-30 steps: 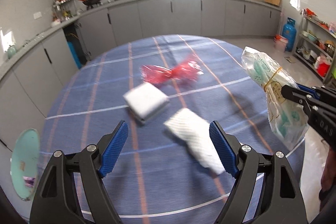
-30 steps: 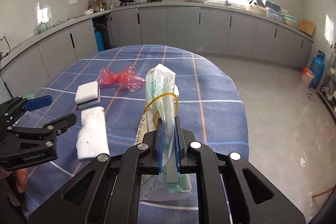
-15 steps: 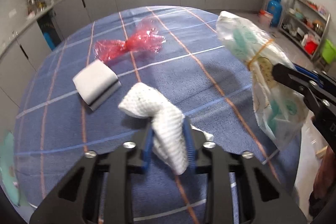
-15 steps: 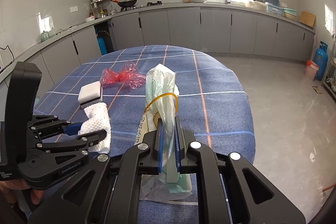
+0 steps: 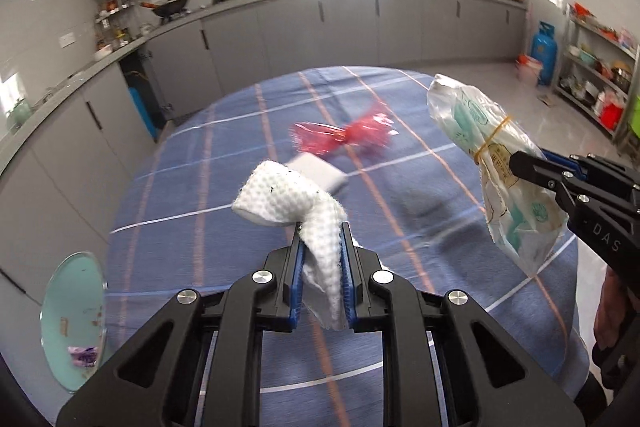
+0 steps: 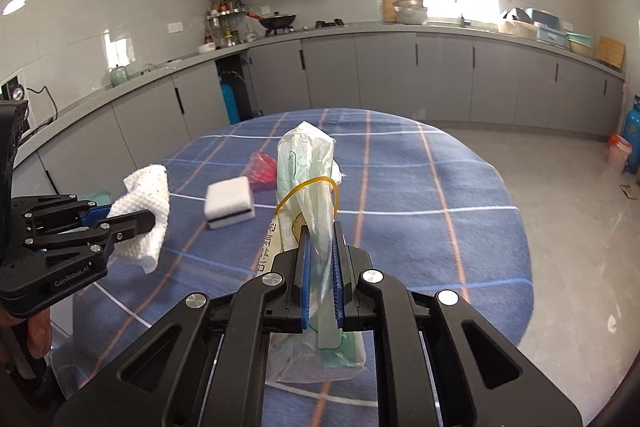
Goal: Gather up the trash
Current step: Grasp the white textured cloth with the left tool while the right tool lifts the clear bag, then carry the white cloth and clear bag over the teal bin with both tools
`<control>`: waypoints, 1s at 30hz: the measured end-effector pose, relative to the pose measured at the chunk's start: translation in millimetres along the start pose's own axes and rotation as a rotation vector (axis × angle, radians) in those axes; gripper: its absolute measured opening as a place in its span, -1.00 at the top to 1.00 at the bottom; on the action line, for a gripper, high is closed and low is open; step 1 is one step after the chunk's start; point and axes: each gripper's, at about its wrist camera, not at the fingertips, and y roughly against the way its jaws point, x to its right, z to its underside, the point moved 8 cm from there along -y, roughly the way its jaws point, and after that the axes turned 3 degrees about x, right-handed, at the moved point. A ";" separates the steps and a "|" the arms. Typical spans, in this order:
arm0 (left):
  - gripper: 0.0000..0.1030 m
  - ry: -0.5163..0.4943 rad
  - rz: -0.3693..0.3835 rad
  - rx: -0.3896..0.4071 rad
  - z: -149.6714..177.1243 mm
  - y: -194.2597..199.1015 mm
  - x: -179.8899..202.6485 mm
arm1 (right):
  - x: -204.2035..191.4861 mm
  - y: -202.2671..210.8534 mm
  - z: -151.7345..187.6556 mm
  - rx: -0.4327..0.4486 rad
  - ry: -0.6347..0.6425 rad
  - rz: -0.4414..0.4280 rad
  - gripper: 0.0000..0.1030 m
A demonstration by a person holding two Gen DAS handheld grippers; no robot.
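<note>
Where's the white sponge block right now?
The white sponge block lies on the blue checked tablecloth, just in front of the red wrapper, between the paper towel in the left gripper and the plastic bag in the right gripper.

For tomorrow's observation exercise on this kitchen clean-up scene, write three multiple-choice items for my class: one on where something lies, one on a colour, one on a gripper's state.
1. Where is the white sponge block?
A. On the blue checked tablecloth
B. On the kitchen counter
C. In the right gripper

2. What colour is the crumpled wrapper lying on the table?
A. Green
B. Red
C. Black

3. What is the left gripper doing?
A. Standing open over the table
B. Shut on nothing
C. Shut on the white paper towel

Answers:
1. A, the block rests on the cloth, beside the red wrapper.
2. B, it shows bright red in both views.
3. C, its jaws have just closed and the blue pads press the towel, which hangs clear of the table. The right gripper grips the banded plastic bag.
</note>
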 end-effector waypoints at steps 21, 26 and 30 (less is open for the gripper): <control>0.68 0.132 -0.174 0.087 11.0 52.3 -120.0 | -106.6 -45.8 -48.7 0.013 0.086 -0.178 0.81; 0.68 0.148 -0.204 0.091 15.3 61.3 -142.4 | -130.8 -55.7 -54.6 0.006 0.107 -0.203 0.81; 0.68 0.166 -0.229 0.098 20.0 67.9 -162.1 | -147.4 -61.2 -59.4 0.006 0.124 -0.221 0.81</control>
